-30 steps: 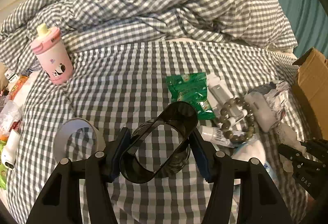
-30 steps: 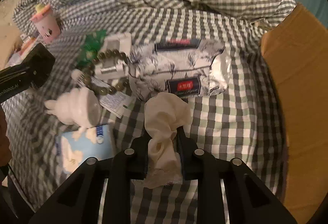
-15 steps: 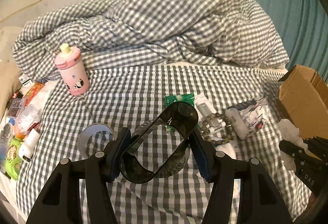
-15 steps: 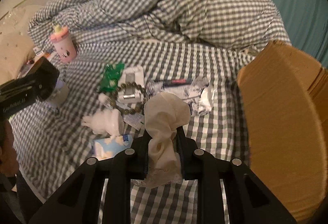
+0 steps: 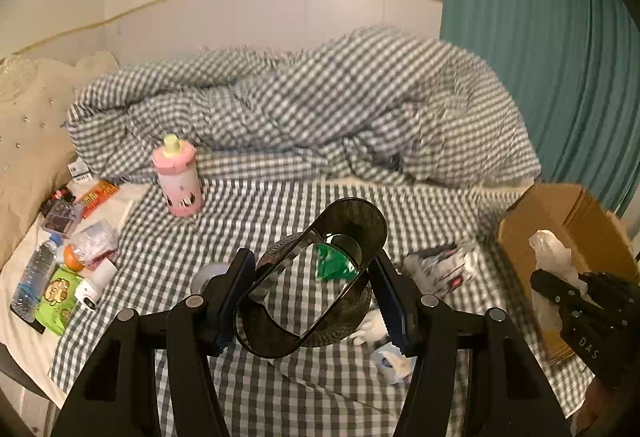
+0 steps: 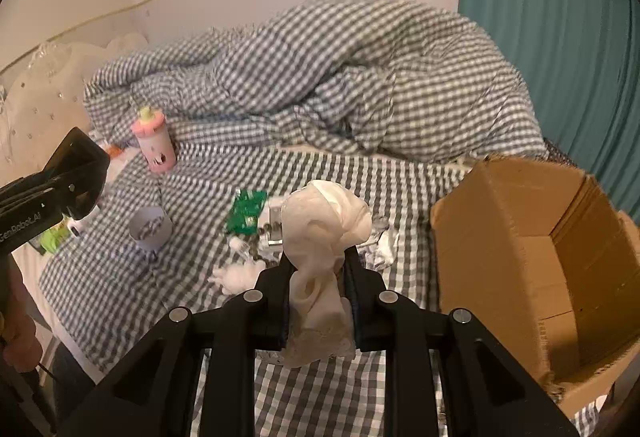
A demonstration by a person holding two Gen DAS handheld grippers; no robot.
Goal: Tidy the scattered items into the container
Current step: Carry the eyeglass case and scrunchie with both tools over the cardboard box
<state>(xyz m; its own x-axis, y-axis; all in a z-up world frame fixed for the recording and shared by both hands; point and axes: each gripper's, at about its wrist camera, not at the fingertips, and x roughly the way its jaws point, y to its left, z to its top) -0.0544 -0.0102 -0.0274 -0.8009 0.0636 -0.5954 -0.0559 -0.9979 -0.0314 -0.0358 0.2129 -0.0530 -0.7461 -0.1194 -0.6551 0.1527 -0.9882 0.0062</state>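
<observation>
While the left tool (image 5: pixel 316 301) clamps the dark oval container (image 5: pixel 310 277) by its sides above the checked bed (image 5: pixel 248 221), it is best kept level and carried rightward over the green packet (image 6: pixel 246 211) toward the cardboard box (image 6: pixel 532 269). Further right, the right tool (image 6: pixel 318 291) pinches a cream cloth (image 6: pixel 324 237) tightly between its fingers, beside the box's open mouth. That cloth should travel fully past the near wall before any release, since its limp lace hem may snag the rim.
</observation>
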